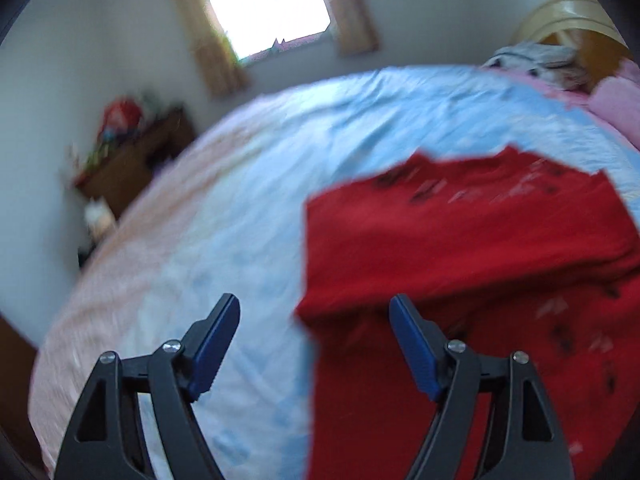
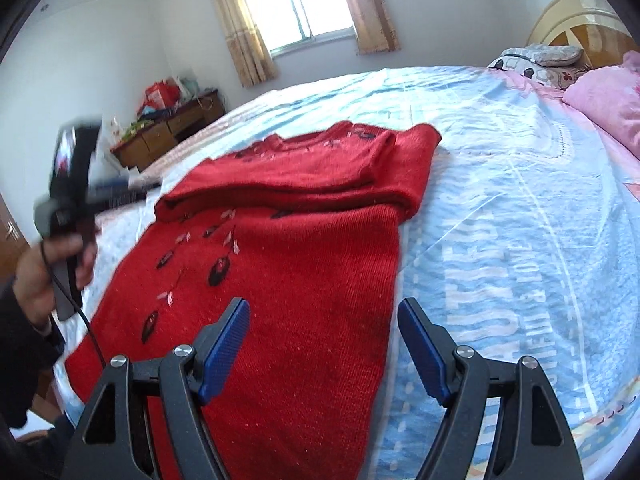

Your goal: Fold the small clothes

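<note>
Red knitted sweater (image 2: 288,264) flat on a light blue bedsheet (image 2: 500,208), both sleeves folded across the chest, dark leaf shapes and pale stitches down the front.

From the right wrist view, left to right: at the far left, a hand (image 2: 38,276) gripping the handle of the left gripper (image 2: 132,190), blurred, raised over the sweater's left edge, cable trailing below the wrist. Behind it, a wooden desk (image 2: 168,136) piled with bags against the wall. Centre back, a window (image 2: 298,4) between beige curtains. Centre front, right gripper (image 2: 324,344) spread wide, nothing between its blue pads (image 2: 224,354), left pad over the sweater's hem area, right pad over the bare sheet. Far right, pink pillow (image 2: 604,96) and cream headboard (image 2: 572,12).

From the left wrist view, heavily blurred: left gripper (image 1: 314,346) spread wide and empty, left pad over the sheet, right pad over the sweater (image 1: 460,248), sweater's left edge between them.
</note>
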The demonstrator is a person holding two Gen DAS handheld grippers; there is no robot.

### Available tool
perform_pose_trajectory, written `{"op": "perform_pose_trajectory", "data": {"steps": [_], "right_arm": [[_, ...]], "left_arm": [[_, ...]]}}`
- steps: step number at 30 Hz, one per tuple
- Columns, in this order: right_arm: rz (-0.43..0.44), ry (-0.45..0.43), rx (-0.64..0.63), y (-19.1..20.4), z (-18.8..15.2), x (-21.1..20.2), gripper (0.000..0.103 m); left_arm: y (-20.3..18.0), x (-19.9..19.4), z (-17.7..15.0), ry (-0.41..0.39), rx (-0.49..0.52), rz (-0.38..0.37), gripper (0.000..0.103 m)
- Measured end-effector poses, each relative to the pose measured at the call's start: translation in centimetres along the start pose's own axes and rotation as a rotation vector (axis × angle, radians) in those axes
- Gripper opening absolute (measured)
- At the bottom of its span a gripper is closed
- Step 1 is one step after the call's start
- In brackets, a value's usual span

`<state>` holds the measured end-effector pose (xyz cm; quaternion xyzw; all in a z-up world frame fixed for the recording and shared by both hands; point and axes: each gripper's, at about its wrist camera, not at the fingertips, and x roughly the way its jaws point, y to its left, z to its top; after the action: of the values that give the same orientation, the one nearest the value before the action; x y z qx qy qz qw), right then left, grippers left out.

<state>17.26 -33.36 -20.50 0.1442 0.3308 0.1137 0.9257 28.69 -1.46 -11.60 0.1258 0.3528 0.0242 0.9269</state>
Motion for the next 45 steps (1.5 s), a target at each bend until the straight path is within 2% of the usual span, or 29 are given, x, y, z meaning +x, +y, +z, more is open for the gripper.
{"op": "perform_pose_trajectory", "data": {"steps": [4,6,7,10,13,16,20,21,25,28,30,32,35,40,45], "right_arm": [[-0.007,-0.046,0.057,-0.6,1.0,-0.8,0.077],[0.003,-0.056,0.095,-1.0,2.3,-1.0,0.077],[0.0,-0.065,0.1,-1.0,3.0,-1.1,0.073],[-0.034,-0.077,0.081,-0.3,5.0,-0.9,0.068],[-0.038,-0.09,0.059,0.7,6.4,-0.8,0.068],[-0.039,-0.097,0.019,1.9,6.8,-0.1,0.068],[-0.034,-0.068,0.016,2.7,6.5,1.8,0.068],[-0.033,-0.066,0.023,2.7,6.5,2.0,0.068],[-0.017,-0.074,0.044,3.0,6.3,2.2,0.068],[-0.032,-0.084,0.033,2.9,6.2,1.8,0.068],[-0.04,-0.085,0.042,2.4,6.3,1.9,0.068],[-0.045,-0.082,0.051,2.0,6.7,2.1,0.068],[-0.05,-0.077,0.049,1.6,7.7,2.7,0.068],[-0.067,-0.049,0.064,1.1,9.8,4.8,0.066],[-0.11,0.041,0.07,0.6,11.0,8.4,0.059]], "left_arm": [[1.7,2.5,-0.9,0.064,-0.077,-0.042,0.08],[1.9,2.6,-0.6,0.054,-0.114,-0.079,0.08],[1.9,2.6,-0.5,0.057,-0.123,-0.083,0.08],[2.4,2.1,-0.4,0.049,-0.166,-0.116,0.078],[3.7,0.7,-1.3,0.007,-0.224,-0.156,0.074],[4.2,-0.1,-2.3,0.016,-0.275,-0.256,0.072],[2.8,0.7,-2.6,0.067,-0.256,-0.367,0.041],[2.5,1.2,-2.5,0.08,-0.26,-0.392,0.038],[1.7,2.6,-1.8,0.103,-0.276,-0.417,0.036],[1.3,3.7,-1.7,0.127,-0.279,-0.415,0.023],[1.3,3.5,-1.8,0.11,-0.266,-0.404,0.015],[1.1,3.1,-1.7,0.09,-0.256,-0.393,0.012],[1.5,2.8,-1.9,0.064,-0.266,-0.384,0.01],[3.2,3.2,-2.6,0.064,-0.349,-0.39,0.01],[3.4,2.7,-2.8,0.034,-0.362,-0.392,0.01]]}}
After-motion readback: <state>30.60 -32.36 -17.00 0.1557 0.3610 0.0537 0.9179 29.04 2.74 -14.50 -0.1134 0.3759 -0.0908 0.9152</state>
